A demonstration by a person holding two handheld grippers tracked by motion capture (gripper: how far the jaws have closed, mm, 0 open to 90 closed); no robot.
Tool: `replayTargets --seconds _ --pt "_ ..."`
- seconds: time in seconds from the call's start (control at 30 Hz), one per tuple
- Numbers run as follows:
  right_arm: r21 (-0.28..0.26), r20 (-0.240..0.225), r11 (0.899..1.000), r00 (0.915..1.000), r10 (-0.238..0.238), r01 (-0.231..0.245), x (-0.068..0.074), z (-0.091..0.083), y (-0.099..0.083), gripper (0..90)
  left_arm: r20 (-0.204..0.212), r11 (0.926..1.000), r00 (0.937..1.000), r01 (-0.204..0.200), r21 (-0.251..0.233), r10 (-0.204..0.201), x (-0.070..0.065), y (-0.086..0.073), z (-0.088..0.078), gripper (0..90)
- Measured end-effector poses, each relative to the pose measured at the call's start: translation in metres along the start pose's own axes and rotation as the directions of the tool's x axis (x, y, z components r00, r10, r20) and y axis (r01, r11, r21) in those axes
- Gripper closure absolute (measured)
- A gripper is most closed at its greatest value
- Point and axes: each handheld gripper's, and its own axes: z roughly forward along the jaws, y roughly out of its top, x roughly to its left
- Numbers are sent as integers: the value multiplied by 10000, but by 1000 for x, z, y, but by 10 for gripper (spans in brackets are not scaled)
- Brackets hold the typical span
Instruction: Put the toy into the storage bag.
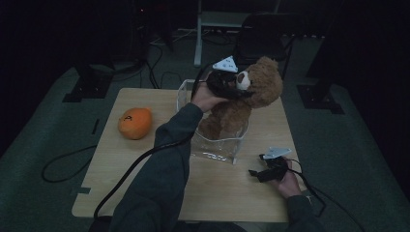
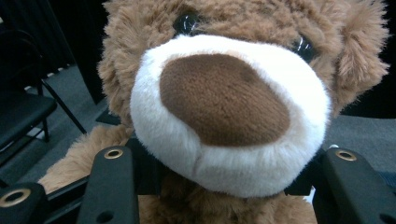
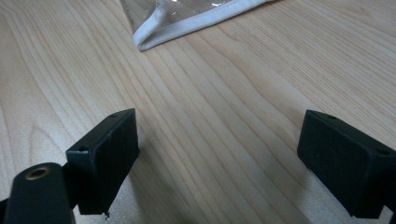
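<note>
Overhead, a dim room with a grey carpeted floor (image 1: pixel 43 140), dark stands and a chair (image 1: pixel 263 41) at the far side, cables trailing across it. On that floor, a pale wooden table (image 1: pixel 145 183), grain running in long streaks in the right gripper view. Near the table's middle, a clear plastic bin (image 1: pixel 217 145) with a white-edged rim. Well to its left, an orange plush toy (image 1: pixel 135 123) lying alone on the wood.

Standing in the bin with legs down and head above the rim, a brown teddy bear (image 1: pixel 251 94), upright and leaning slightly. Clamped about its neck just under the white muzzle, the left gripper (image 1: pixel 227 87), held from the bin's left side by a hand on a grey sleeve. In the left gripper view, one black jaw on each side of the neck, muzzle bulging over both, fur pressed between them.

Resting low on the table to the right of the bin, the right gripper (image 1: pixel 263 173), jaws spread wide with bare wood between them, the bin's corner just ahead.
</note>
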Motion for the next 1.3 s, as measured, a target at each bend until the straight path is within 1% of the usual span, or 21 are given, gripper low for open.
replayTargets --seconds 0.13,0.27,0.37,0.47,0.7,0.77,0.9,1.03,1.07,1.1,1.17,1.23,1.3 --pt "-9 2 10000 10000 3 -3 0 0 0 120 94 9999 9998 165 10 -165 0 -5 1 438" --pt "-8 -3 10000 10000 5 -5 0 0 0 120 266 9996 9995 187 188 -191 -1 -9 2 427" --pt "-9 -2 10000 10000 2 -2 0 0 0 120 345 9992 9990 281 276 -291 -1 -12 3 415" --pt "-8 -1 10000 10000 2 -2 0 0 0 120 485 9985 9977 456 317 -471 0 -12 5 401" --pt "-7 -1 10000 10000 4 -4 0 0 0 120 629 9971 9965 520 565 -555 0 -11 6 368" --pt "-7 -1 10000 10000 3 -3 0 0 0 120 634 9957 9957 640 672 -682 0 -10 6 352" --pt "-9 1 10000 10000 4 -4 0 0 0 120 688 9932 9929 919 718 -969 2 -11 6 321" --pt "-6 -1 10000 10000 4 -4 0 0 0 120 740 9909 9893 1218 580 -1260 5 -14 4 288" --pt "-6 -1 10000 10000 4 -4 0 0 0 120 740 9909 9893 1218 580 -1260 5 -14 4 283" --pt "-7 -1 10000 10000 6 -6 0 0 0 120 813 9887 9862 1400 532 -1440 7 -16 4 283" --pt "-9 -1 10000 10000 4 -4 0 0 0 120 952 9855 9815 1615 524 -1659 8 -16 5 258" --pt "-7 -2 10000 10000 6 -6 0 0 0 120 919 9851 9815 1636 526 -1679 8 -16 6 242" --pt "-7 -1 10000 10000 4 -4 0 0 0 120 916 9826 9787 1802 439 -1836 8 -16 8 212"
